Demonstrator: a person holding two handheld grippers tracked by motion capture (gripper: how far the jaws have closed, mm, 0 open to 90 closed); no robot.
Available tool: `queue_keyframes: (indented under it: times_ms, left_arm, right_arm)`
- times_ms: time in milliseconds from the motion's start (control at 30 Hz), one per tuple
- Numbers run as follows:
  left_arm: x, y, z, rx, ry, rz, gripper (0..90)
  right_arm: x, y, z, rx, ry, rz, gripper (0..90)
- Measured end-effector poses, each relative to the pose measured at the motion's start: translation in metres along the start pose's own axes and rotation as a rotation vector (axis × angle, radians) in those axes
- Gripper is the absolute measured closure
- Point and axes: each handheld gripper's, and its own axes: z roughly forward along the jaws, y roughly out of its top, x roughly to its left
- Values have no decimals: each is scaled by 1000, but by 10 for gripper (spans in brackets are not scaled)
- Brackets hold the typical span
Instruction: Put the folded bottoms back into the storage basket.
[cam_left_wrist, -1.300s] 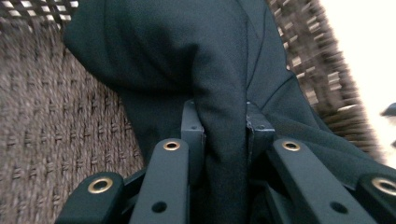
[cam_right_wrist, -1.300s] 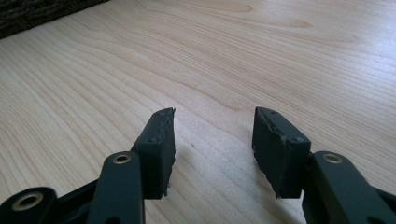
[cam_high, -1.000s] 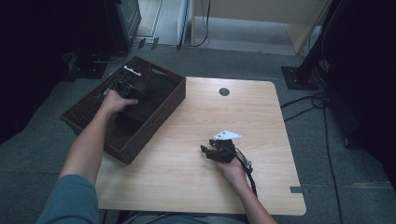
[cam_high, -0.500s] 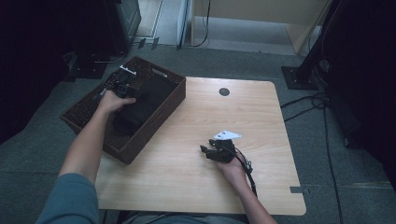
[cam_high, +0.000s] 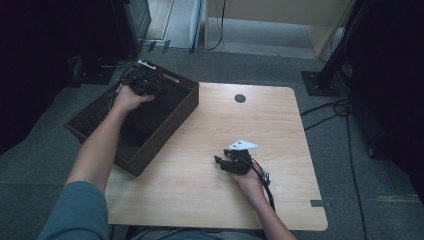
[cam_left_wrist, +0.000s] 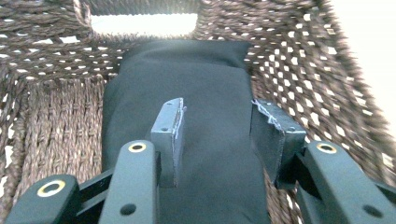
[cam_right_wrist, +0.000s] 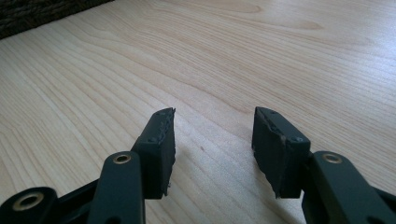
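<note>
Black cloth bundle lying in wicker basket

Left gripper (cam_left_wrist: 217, 140) hangs over the black cloth bundle (cam_left_wrist: 205, 93) inside the woven basket (cam_high: 185, 107); its jaws have just been opening and stand apart, pads clear of the fabric. Right gripper (cam_right_wrist: 212, 140) rests low over the bare desk (cam_right_wrist: 280, 56), jaws parted, nothing between them.

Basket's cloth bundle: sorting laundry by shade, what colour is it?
Plain black cloth bundle, clearest in the left gripper view.
</note>
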Motion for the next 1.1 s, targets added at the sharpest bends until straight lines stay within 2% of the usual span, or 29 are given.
queue_keyframes:
  times_ms: [133, 267, 333, 433, 500, 567, 600, 833, 1100]
  left_arm:
    - [2, -5, 20, 9, 5, -27, 554]
    - [3, -12, 35, 38, 29, -7, 554]
    - [4, -16, 40, 30, 26, -18, 548]
    - [6, -21, 44, 18, 23, -22, 533]
    - [7, -26, 47, 15, 28, -9, 520]
    - [7, -32, 50, 15, 43, 22, 515]
    - [7, -34, 50, 1, 42, 24, 514]
    - [12, -43, 52, -41, 20, -16, 551]
    - [15, -48, 54, -68, 23, -15, 581]
  right_arm:
    - [-1, 0, 0, -1, 4, 4, 492]
    - [0, 0, 0, 0, 10, 8, 492]
    - [0, 0, -1, 1, 9, 8, 493]
    - [1, -1, 0, 0, 9, -2, 492]
    - [1, -1, 0, 0, 8, -3, 493]
    - [1, -1, 0, -1, 11, 1, 492]
    - [1, -1, 0, -1, 10, -1, 493]
    - [4, 0, 1, 1, 18, -3, 492]
    - [7, 1, 3, 2, 17, -11, 491]
